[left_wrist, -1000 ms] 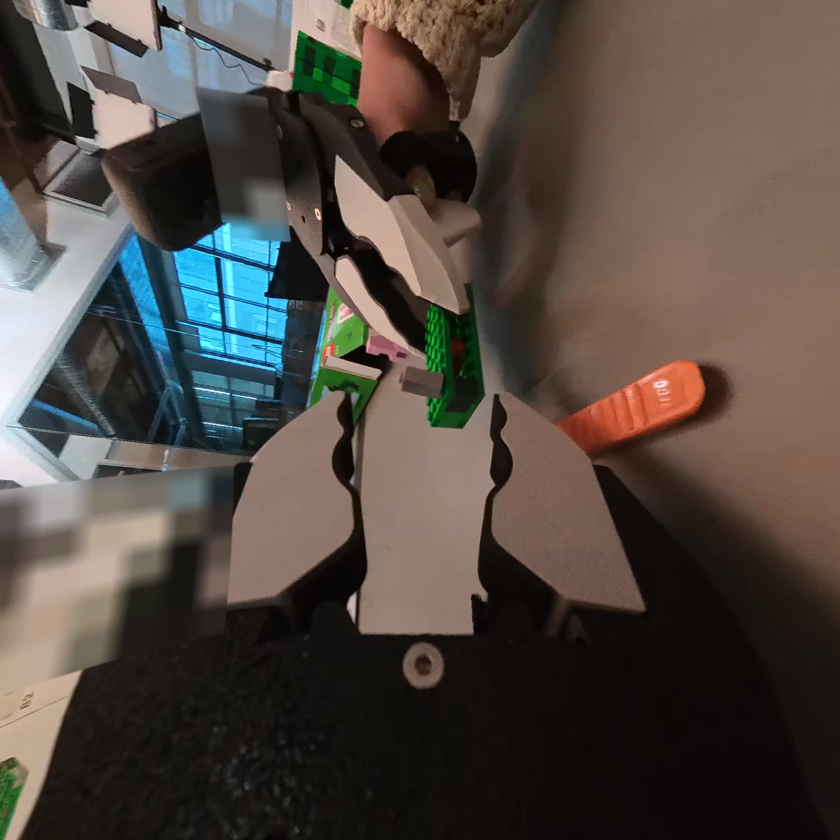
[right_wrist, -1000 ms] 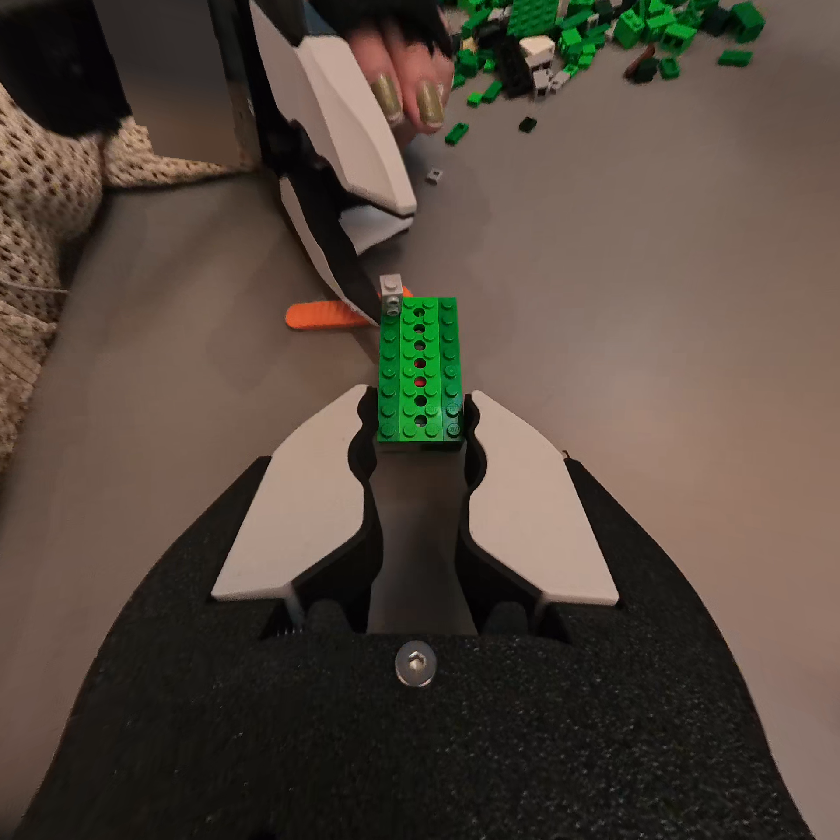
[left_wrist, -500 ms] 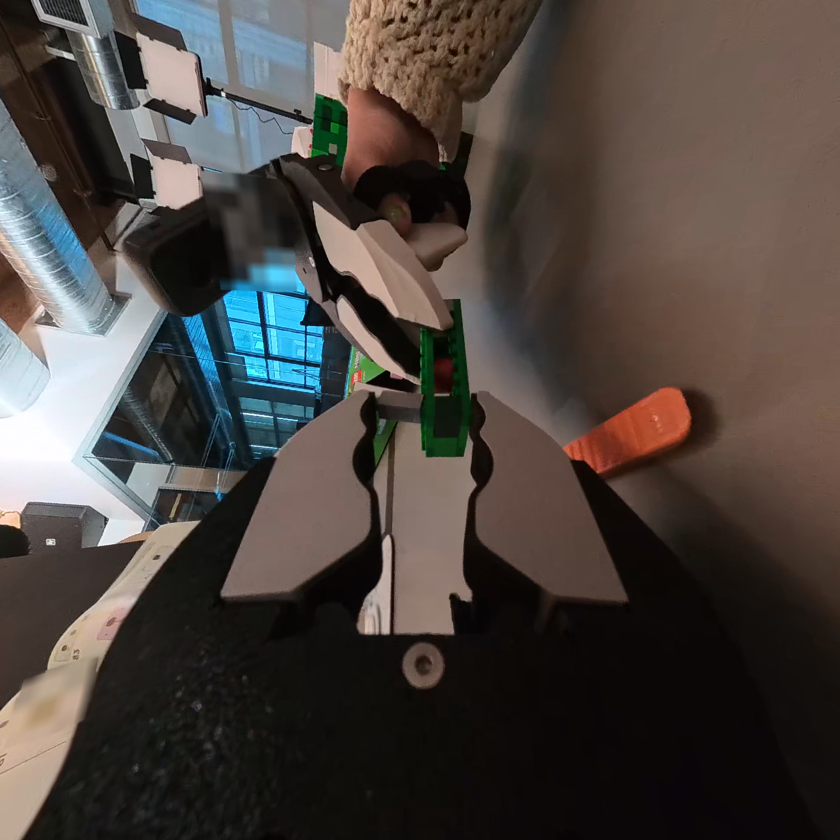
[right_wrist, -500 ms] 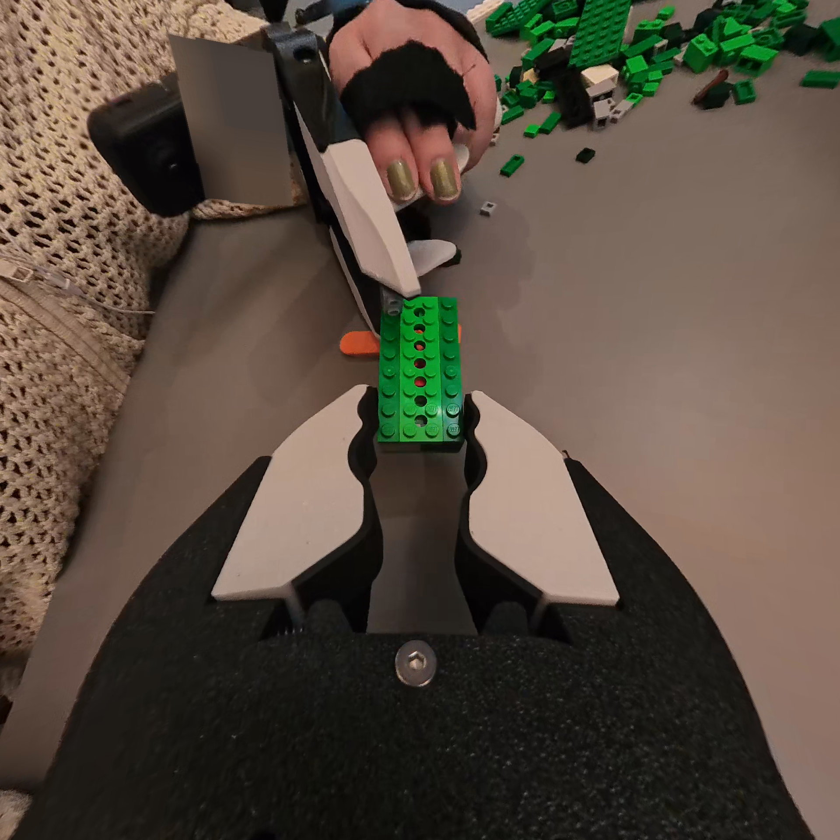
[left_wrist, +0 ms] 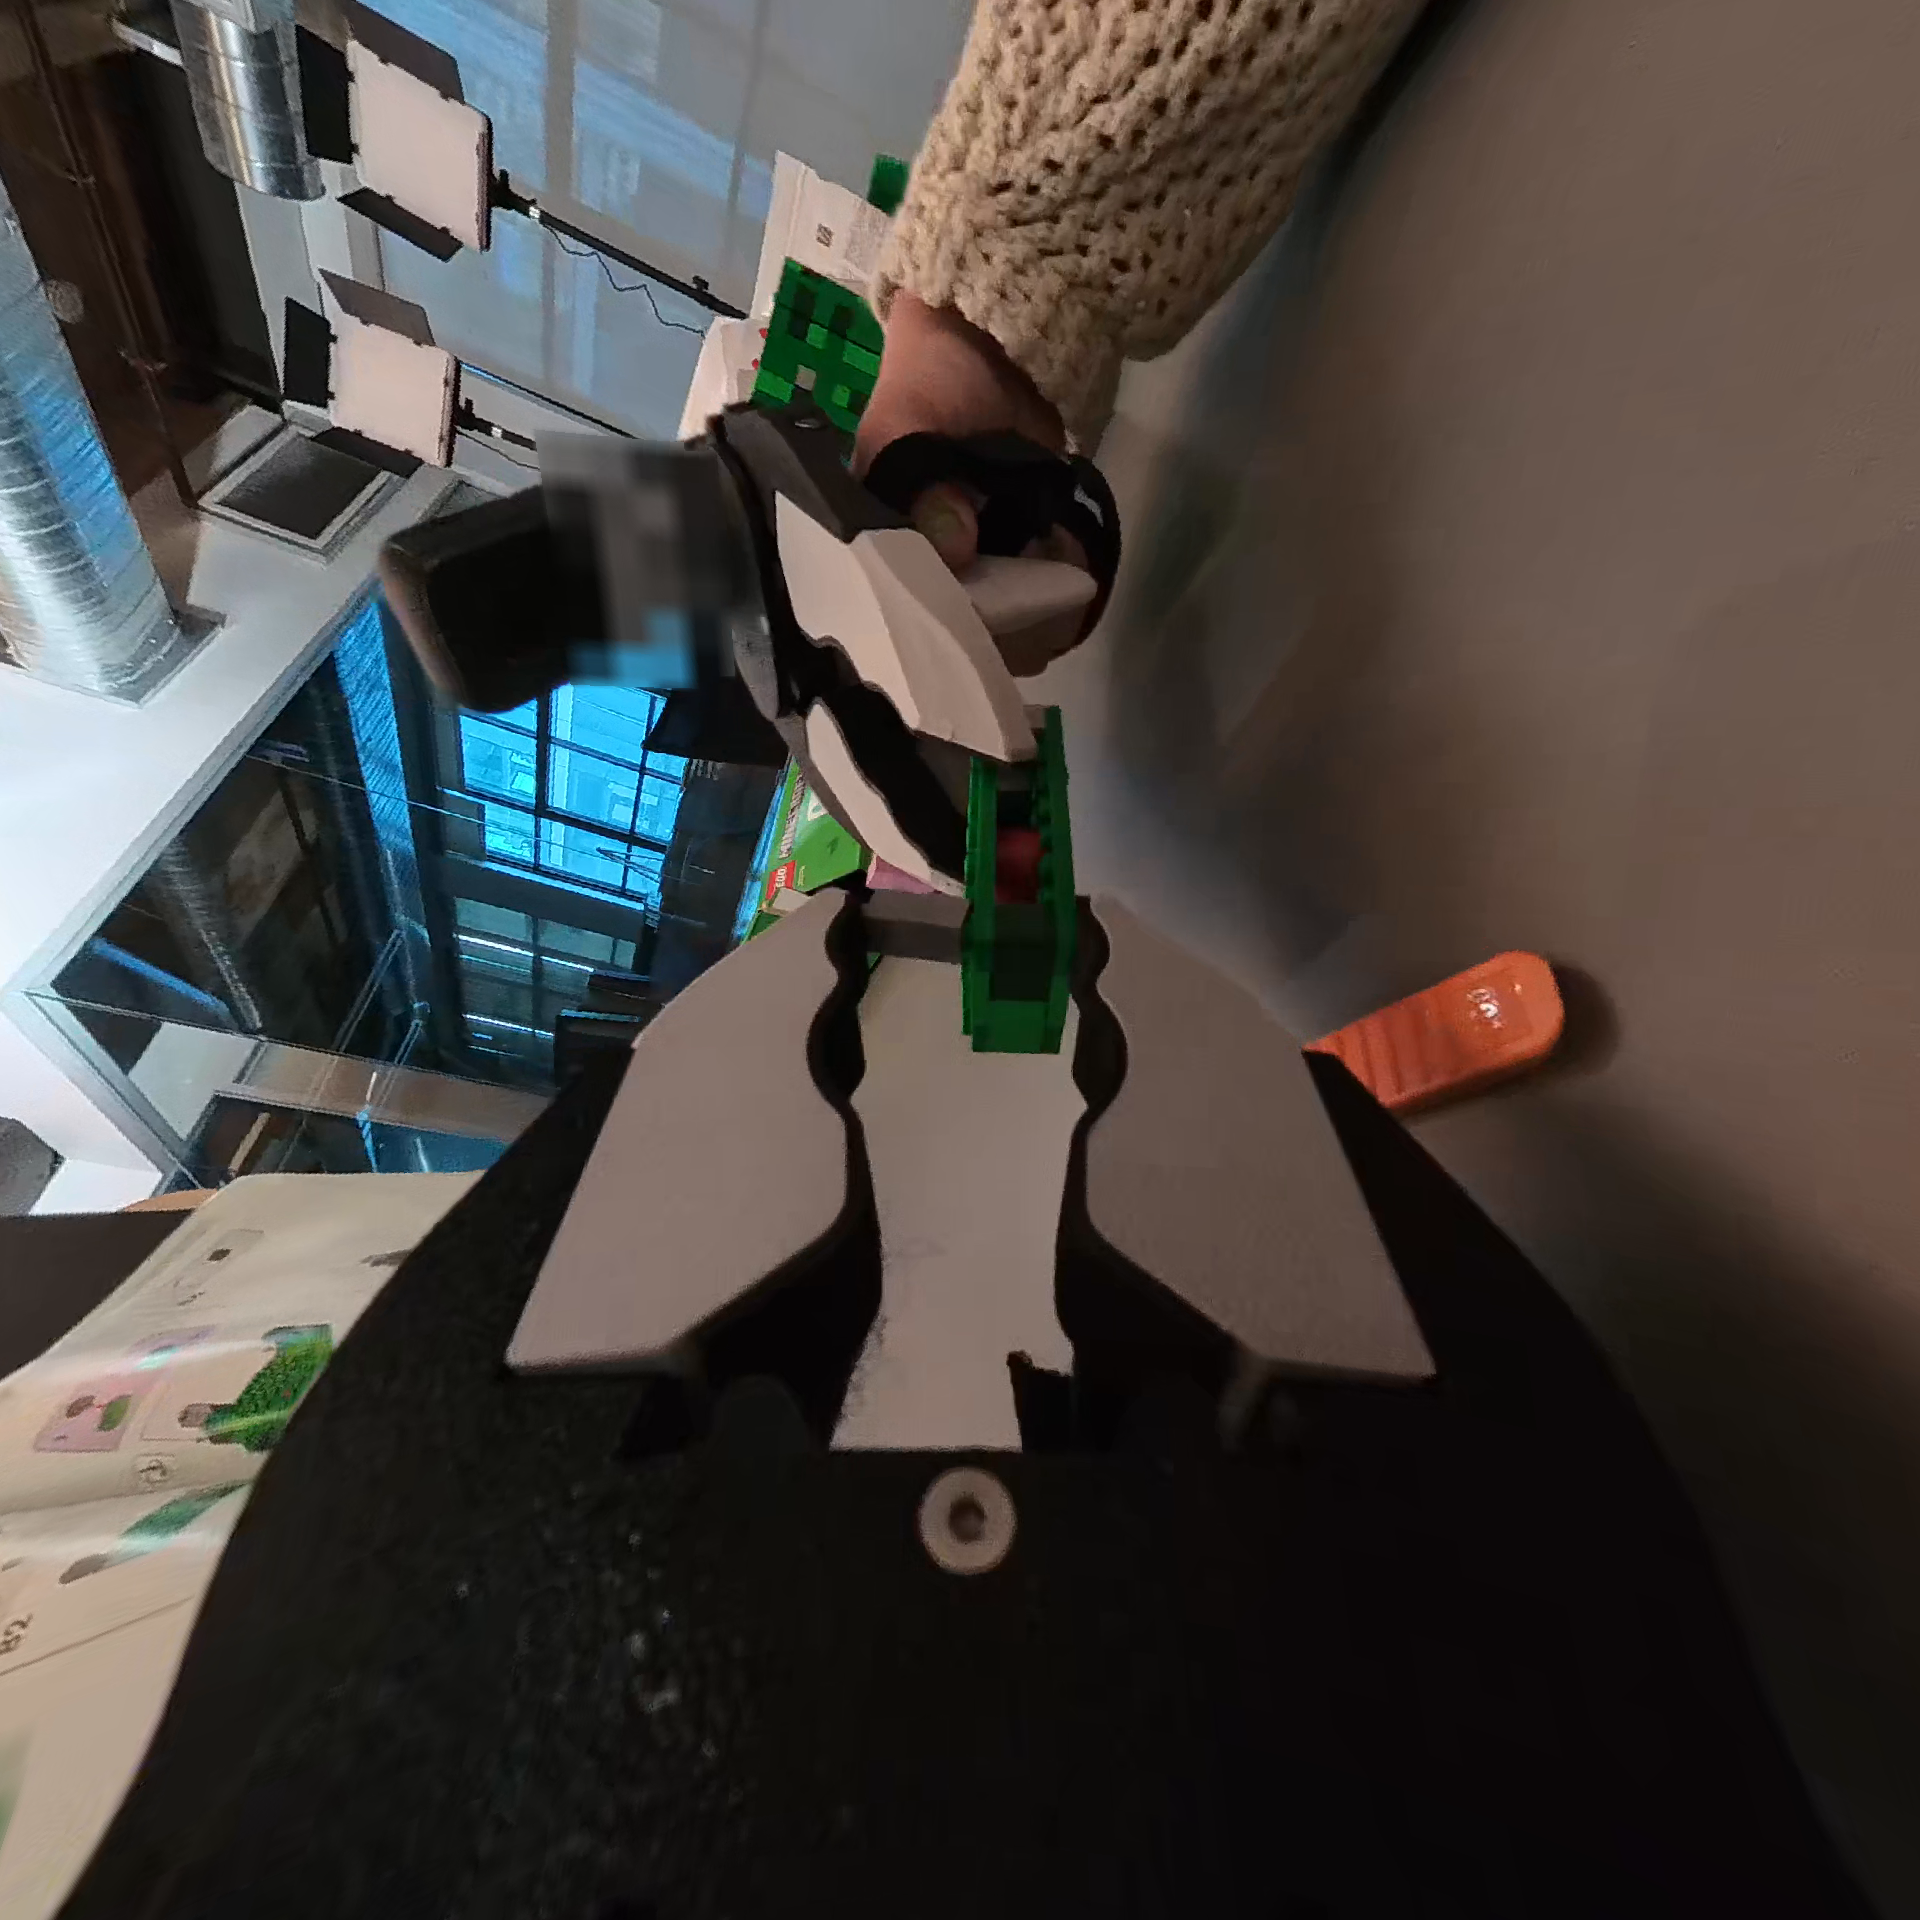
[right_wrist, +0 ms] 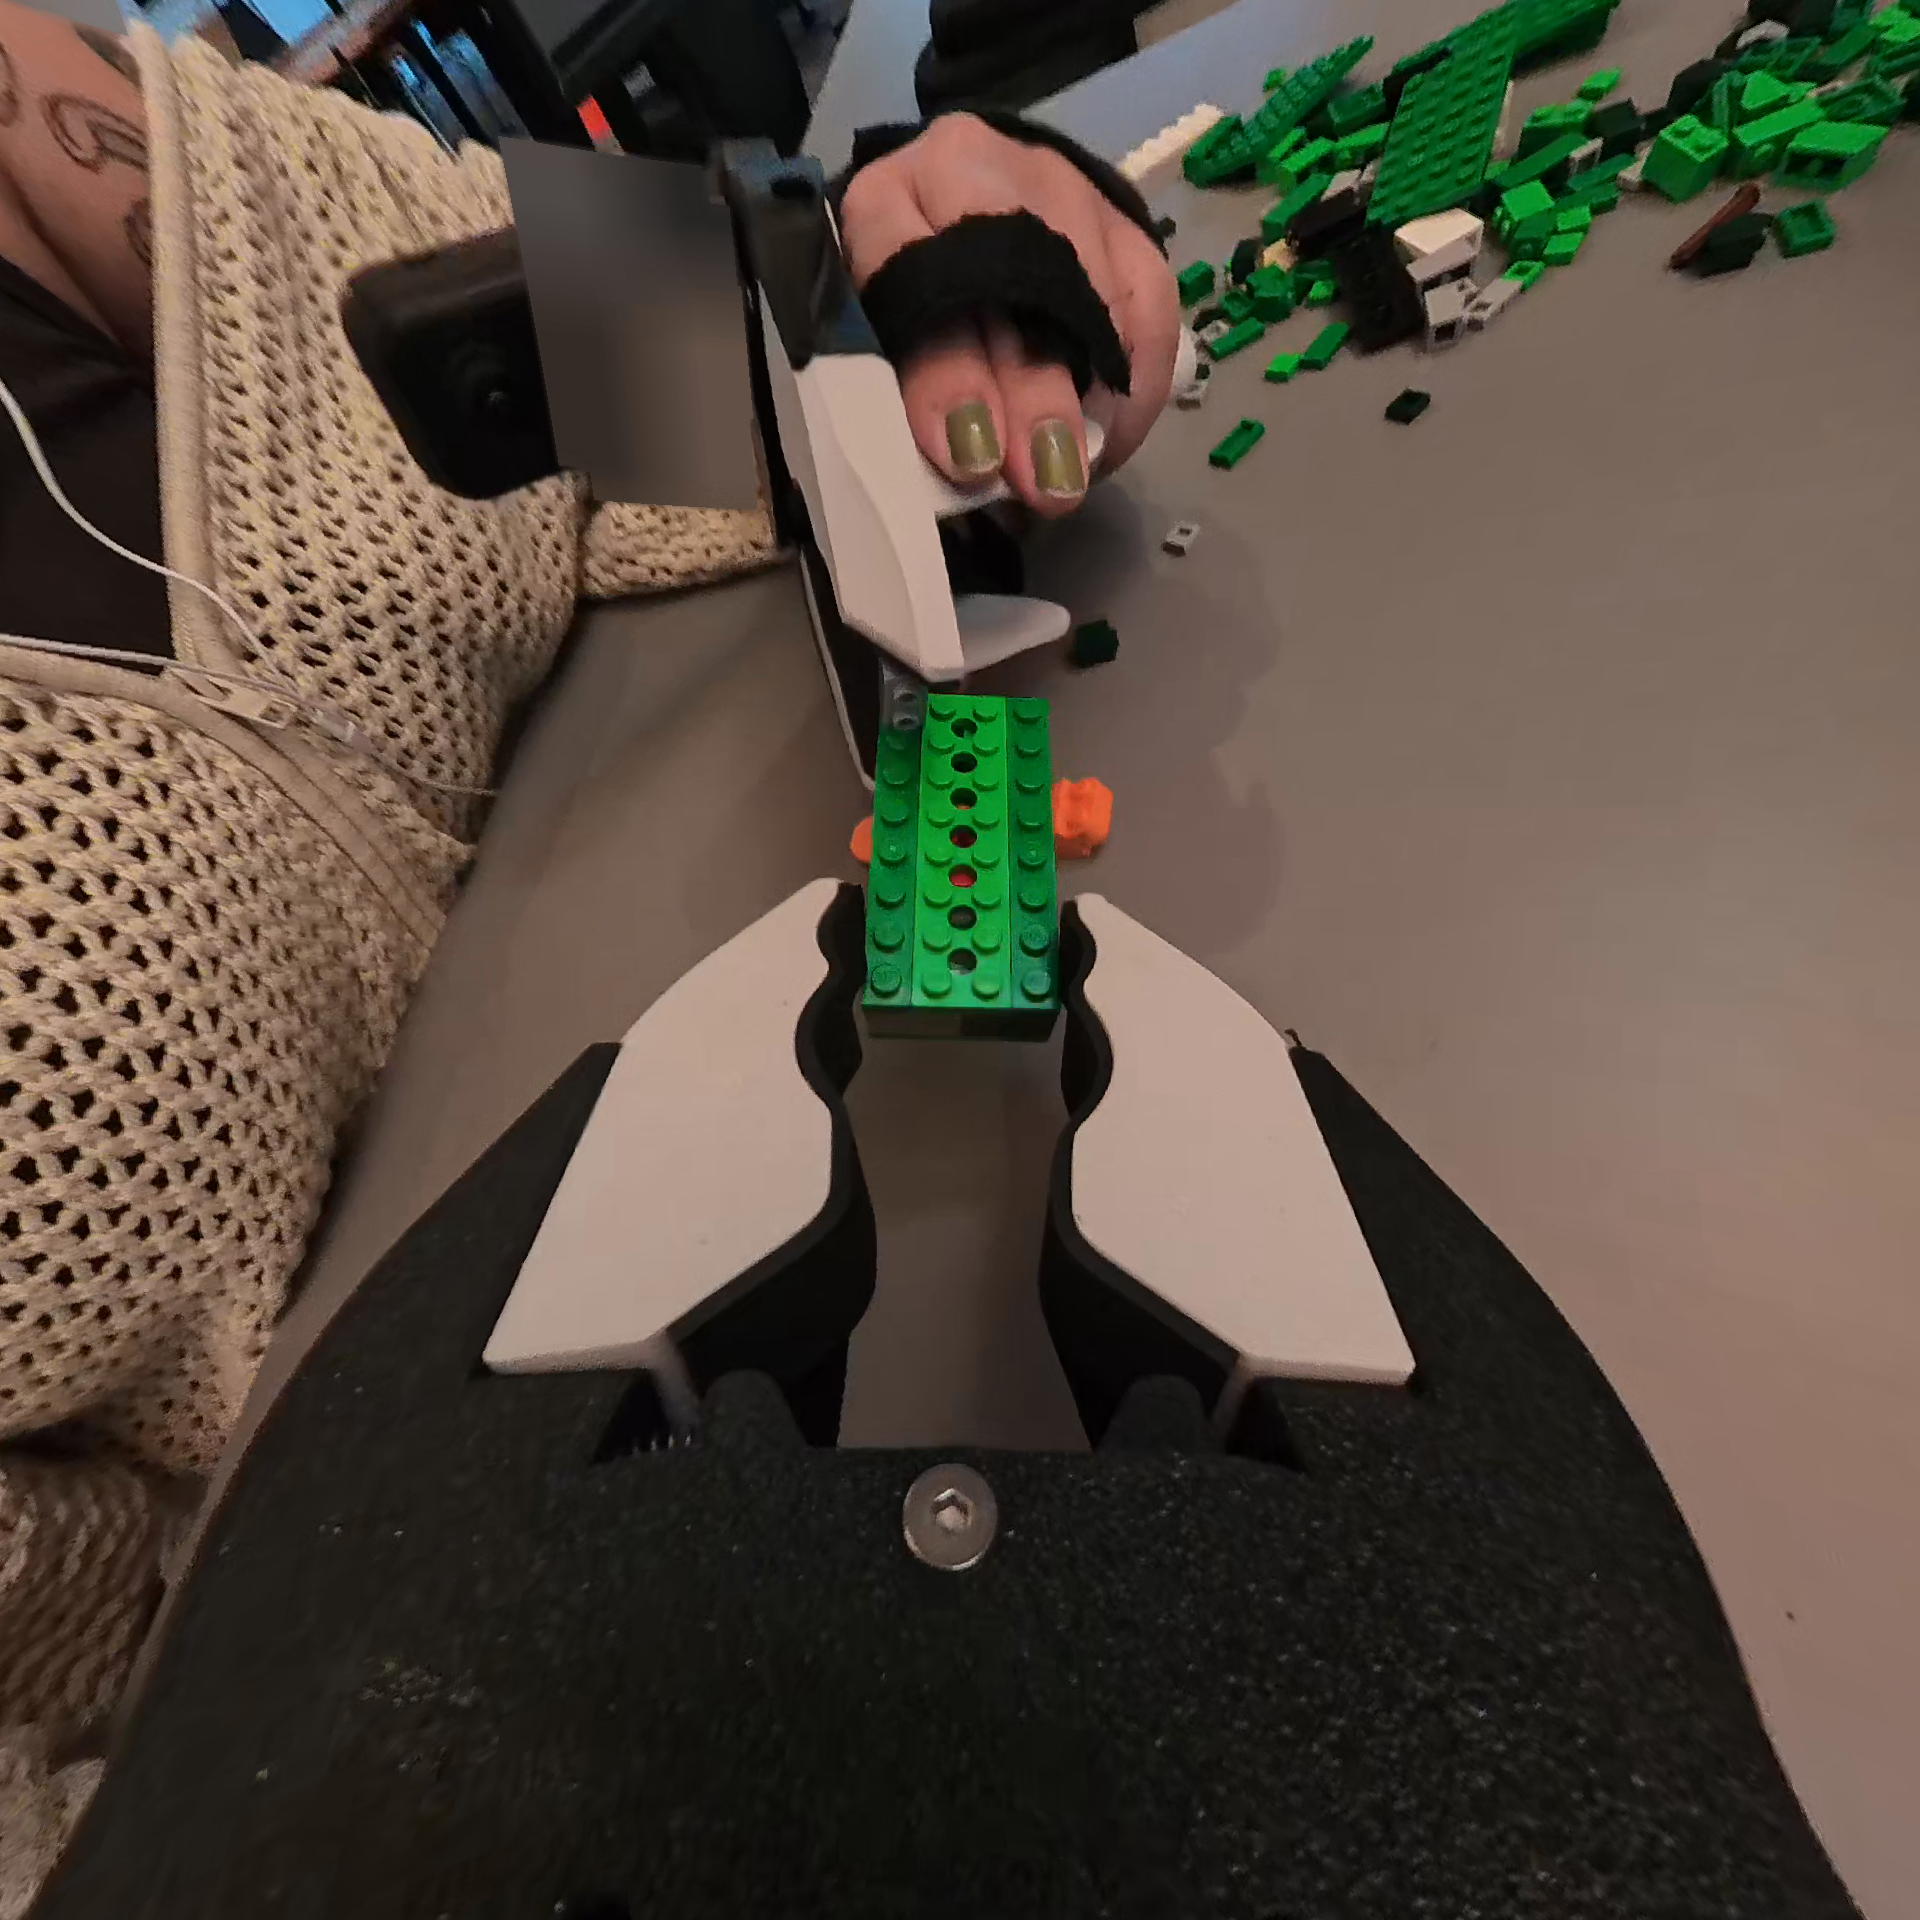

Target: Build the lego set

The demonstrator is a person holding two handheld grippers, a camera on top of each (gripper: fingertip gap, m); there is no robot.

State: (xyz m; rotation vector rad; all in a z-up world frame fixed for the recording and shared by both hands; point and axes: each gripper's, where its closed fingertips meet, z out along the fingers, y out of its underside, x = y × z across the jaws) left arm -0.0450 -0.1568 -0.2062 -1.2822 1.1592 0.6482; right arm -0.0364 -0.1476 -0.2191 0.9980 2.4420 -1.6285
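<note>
My right gripper (right_wrist: 961,966) is shut on the near end of a green studded block (right_wrist: 961,842) with a row of holes, held above the grey table (right_wrist: 1507,831). A small grey brick (right_wrist: 902,707) sits at the block's far left corner. My left gripper (left_wrist: 966,930) is shut across that end. One finger presses the grey brick (left_wrist: 914,927) and the other presses the green block (left_wrist: 1018,935). The left gripper also shows in the right wrist view (right_wrist: 899,717), held by a hand. The right gripper shows farther off in the left wrist view (left_wrist: 987,810).
An orange brick separator (right_wrist: 1081,816) lies on the table under the block and also shows in the left wrist view (left_wrist: 1455,1029). A pile of green bricks (right_wrist: 1455,156) lies at the back right. A loose grey piece (right_wrist: 1181,536) and a dark green piece (right_wrist: 1096,644) lie nearer. An instruction booklet (left_wrist: 156,1403) lies at the left. Less than 4 cm separates the two grippers' tips.
My left gripper's jaws have narrowed and now clamp the grey brick against the green block's far end. The right gripper has kept its hold on the block.
</note>
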